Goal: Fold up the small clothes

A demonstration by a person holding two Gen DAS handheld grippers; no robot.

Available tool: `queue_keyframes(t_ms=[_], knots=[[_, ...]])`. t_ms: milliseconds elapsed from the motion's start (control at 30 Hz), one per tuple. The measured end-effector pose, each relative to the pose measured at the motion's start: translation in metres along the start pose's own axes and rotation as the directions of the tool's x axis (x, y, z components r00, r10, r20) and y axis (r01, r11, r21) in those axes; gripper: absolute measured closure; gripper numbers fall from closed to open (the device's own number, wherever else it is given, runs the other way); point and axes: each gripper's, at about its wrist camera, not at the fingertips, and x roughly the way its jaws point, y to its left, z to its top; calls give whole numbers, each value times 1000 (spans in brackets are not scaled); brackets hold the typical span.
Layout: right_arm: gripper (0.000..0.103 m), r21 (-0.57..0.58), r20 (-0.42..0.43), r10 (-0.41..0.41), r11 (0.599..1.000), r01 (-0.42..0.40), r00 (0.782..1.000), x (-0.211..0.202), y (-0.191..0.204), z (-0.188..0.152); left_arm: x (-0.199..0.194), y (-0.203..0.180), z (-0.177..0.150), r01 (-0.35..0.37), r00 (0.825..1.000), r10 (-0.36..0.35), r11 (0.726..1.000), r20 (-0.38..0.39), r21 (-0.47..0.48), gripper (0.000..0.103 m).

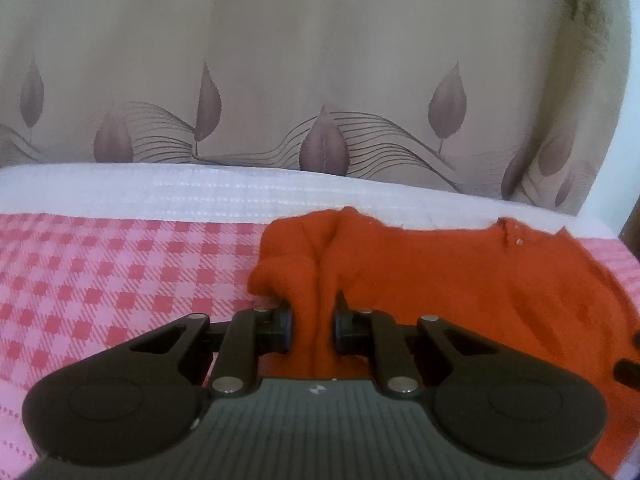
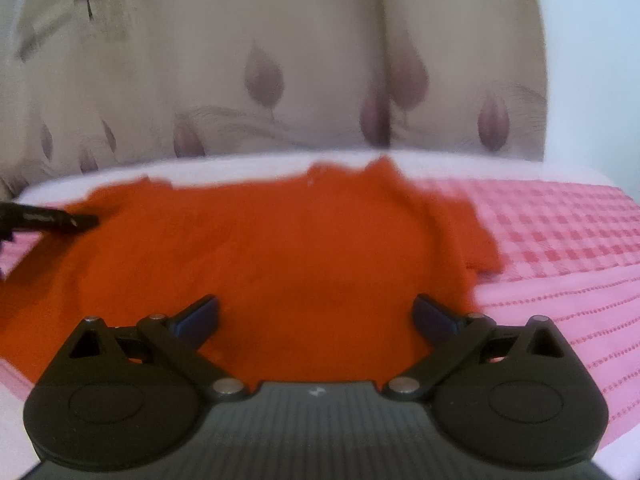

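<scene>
Left wrist view: left hand-held gripper (image 1: 313,330) is clamped on a bunched edge of the orange top (image 1: 460,276), which lies spread on the pink checked bed cover (image 1: 100,280) w/ its neckline toward the leaf-print curtain (image 1: 320,60). Right hand-held gripper (image 2: 316,316) hangs wide over the hem, holding nothing. Prob. first fold; next needs the right to pinch too. Fabric looks soft, fuzzy, rumpled at the sleeves.

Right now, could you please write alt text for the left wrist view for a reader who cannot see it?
The left tongs pinch a raised fold of a small orange knitted garment, which lies on a pink and red checked cloth. Behind it are a white textured cover and a beige curtain with a leaf print.
</scene>
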Motion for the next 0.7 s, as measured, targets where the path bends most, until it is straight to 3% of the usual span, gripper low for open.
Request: queue_keyframes(t_ms=[133, 300, 700], knots=[[0, -33, 73, -81, 996, 83, 994, -25, -16, -12, -2, 0, 14, 9, 999, -12, 998, -45, -60, 87], [0, 20, 132, 33, 999, -36, 991, -50, -40, -27, -10, -16, 32, 8, 996, -16, 996, -85, -88, 88], [0, 81, 224, 84, 991, -105, 971, -65, -53, -31, -26, -109, 63, 60, 986, -76, 992, -146, -115, 89]])
